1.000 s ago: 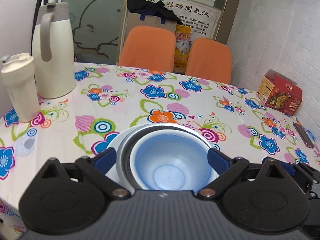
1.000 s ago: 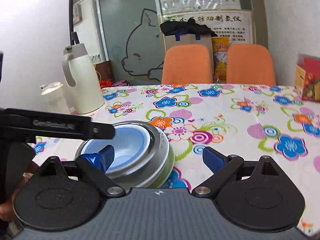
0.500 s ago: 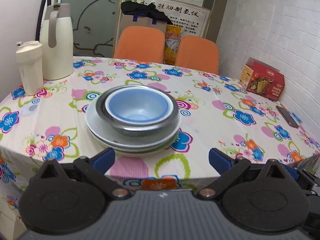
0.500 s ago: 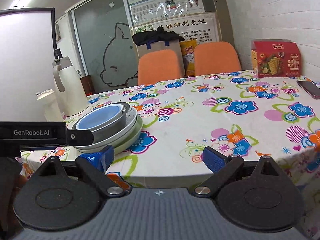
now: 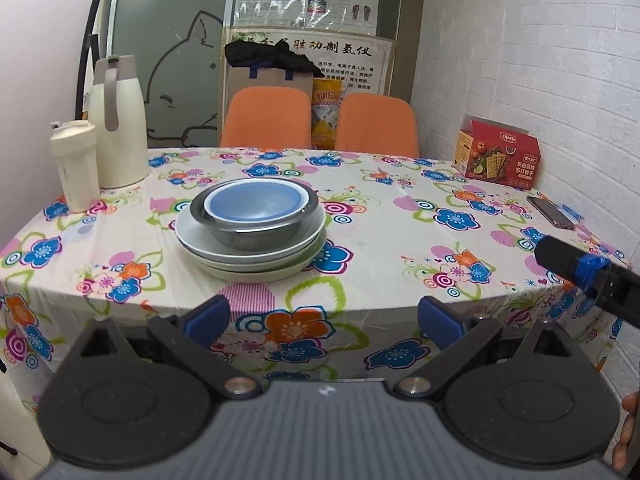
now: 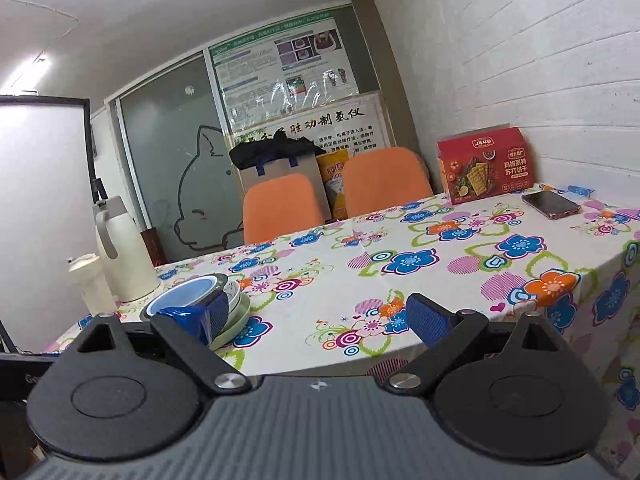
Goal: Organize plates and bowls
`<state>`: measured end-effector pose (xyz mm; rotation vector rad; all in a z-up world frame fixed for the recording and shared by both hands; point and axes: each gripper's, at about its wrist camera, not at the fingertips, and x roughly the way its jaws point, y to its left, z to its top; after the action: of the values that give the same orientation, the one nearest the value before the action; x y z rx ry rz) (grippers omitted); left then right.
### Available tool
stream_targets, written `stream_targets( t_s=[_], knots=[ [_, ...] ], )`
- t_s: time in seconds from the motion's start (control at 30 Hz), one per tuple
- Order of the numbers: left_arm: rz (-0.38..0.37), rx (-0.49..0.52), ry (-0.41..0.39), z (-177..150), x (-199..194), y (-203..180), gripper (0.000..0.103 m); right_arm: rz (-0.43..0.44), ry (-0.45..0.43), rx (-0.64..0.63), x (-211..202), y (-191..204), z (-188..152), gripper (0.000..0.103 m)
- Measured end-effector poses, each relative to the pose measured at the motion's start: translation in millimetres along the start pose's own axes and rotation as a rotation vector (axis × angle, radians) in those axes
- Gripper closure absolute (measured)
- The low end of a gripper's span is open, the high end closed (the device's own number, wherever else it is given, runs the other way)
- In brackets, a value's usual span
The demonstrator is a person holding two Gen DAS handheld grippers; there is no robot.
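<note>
White brick wall [image 6: 520,60] (right), orange chairs [image 5: 266,118].

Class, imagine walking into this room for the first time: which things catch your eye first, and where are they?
The stack of dishes stands out near the table's front left: a blue bowl nested in a metal bowl on plates. Behind it to the left stands a cream jug. A red cracker box sits at the far right by the brick wall.

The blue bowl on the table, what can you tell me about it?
The blue bowl is small, round and pale blue, seemingly plastic, upright and empty. It nests inside a larger metal bowl, which sits on stacked plates toward the flowered table's near left side. Neither gripper touches it.
</note>
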<state>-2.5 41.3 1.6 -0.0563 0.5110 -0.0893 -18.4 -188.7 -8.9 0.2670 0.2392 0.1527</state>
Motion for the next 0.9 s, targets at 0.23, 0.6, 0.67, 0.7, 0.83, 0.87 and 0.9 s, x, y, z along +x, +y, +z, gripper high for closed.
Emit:
stream_targets(
  t_s=[0.23,0.6,0.67,0.7,0.83,0.87,0.9],
  knots=[
    [0.0,-0.001,0.002,-5,-2,-2,0.005,0.03,0.032,-0.072,-3,14,-10,0.02],
    [0.057,-0.006,0.01,-6,2,2,0.005,-0.038,0.146,-0.08,16,5,-19,0.02],
    [0.067,-0.006,0.009,-6,2,3,0.005,-0.04,0.155,-0.074,17,4,-20,0.02],
    [0.074,-0.007,0.009,-6,1,3,0.005,-0.036,0.16,-0.073,17,4,-21,0.02],
    [0.083,-0.009,0.026,-6,3,4,0.005,-0.019,0.172,-0.081,18,8,-23,0.02],
    [0.083,-0.012,0.031,-6,3,5,0.005,-0.015,0.174,-0.085,18,9,-23,0.02],
    [0.083,-0.013,0.033,-6,4,5,0.005,-0.012,0.175,-0.087,18,10,-23,0.02]
  ],
)
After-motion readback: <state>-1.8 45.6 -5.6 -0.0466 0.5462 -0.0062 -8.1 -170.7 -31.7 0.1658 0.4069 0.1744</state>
